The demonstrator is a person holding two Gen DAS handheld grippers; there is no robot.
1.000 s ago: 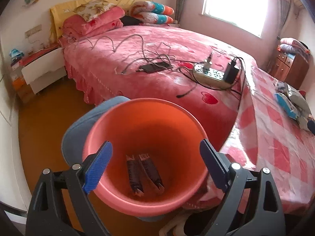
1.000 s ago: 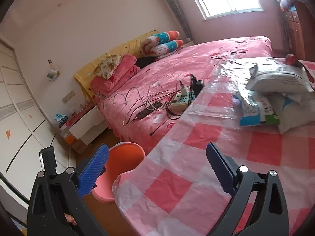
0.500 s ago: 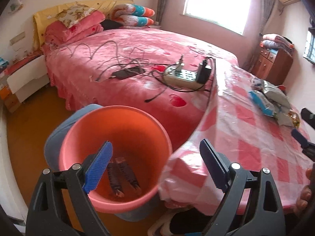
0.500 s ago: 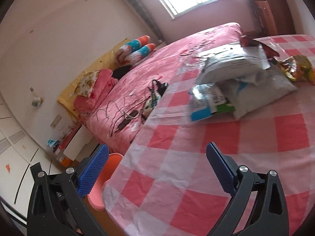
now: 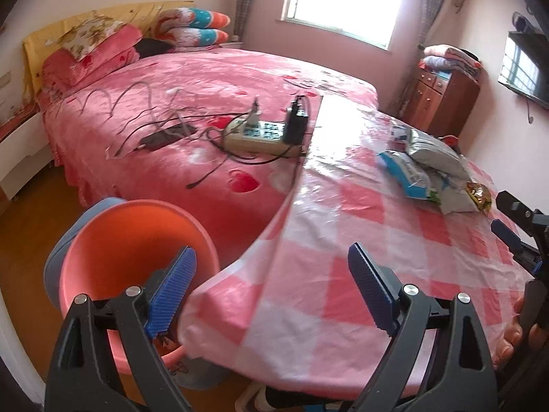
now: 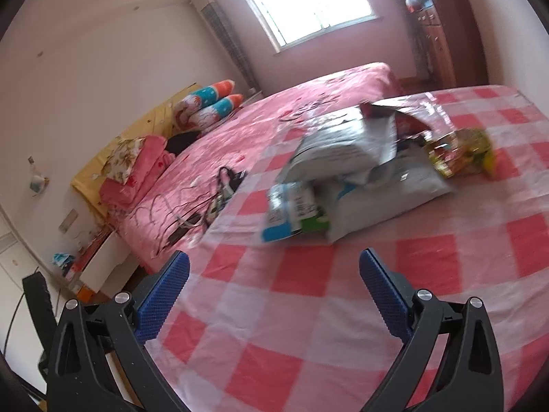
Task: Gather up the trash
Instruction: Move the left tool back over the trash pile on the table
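Observation:
A pile of trash lies on the pink checked tablecloth: grey plastic mailer bags, a blue and white wrapper and a yellow-green snack packet. The same pile of mailer bags sits far right in the left wrist view. An orange bin stands on the floor by the table's corner. My left gripper is open over the table edge beside the bin, nothing between its fingers. My right gripper is open above the cloth, short of the pile, and its blue pad shows at the left view's right edge.
A pink bed carries a power strip, chargers and tangled cables. A wooden cabinet stands by the far wall under folded blankets. A white nightstand sits beside the bed. A hand grips the right tool.
Both views have swung right, from the bin and floor onto the checked table. The bin slid to the lower left, its inside now hidden; the trash pile is closer and larger in the right wrist view.

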